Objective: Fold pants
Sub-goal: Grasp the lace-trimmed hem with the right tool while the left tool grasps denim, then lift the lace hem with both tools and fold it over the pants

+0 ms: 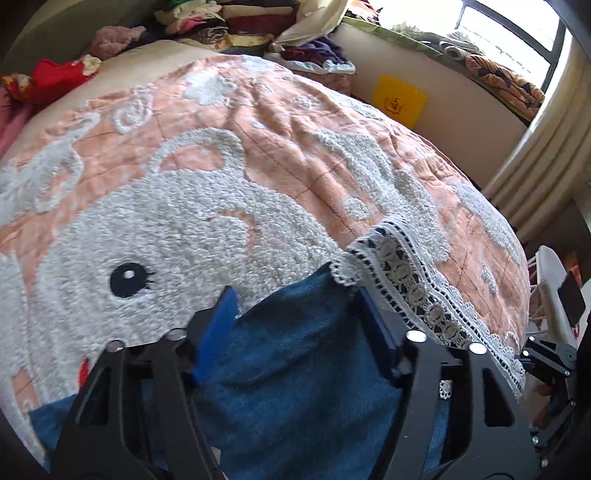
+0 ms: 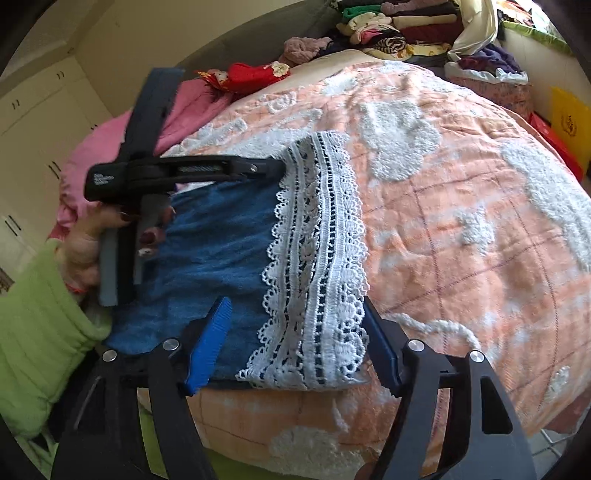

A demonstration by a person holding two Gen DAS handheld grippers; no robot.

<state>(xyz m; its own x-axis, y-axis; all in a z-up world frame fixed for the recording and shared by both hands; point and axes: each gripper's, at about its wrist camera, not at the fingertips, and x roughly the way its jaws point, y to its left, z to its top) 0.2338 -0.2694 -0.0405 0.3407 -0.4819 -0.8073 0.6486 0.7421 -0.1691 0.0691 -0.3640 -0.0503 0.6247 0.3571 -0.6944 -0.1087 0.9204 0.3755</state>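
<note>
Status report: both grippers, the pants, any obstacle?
Left gripper open, right gripper open, both over denim pants. Lace hem flat on quilt. No obstacle seen.

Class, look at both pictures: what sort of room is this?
Probably a bedroom: a quilt covers a bed, folded clothes are stacked behind it, and cupboards line the wall.

Pants [image 2: 221, 236]: matt blue denim, white lace hem [image 2: 314, 258]; bedspread [image 2: 461, 221]: tufted, quilted cloth.
</note>
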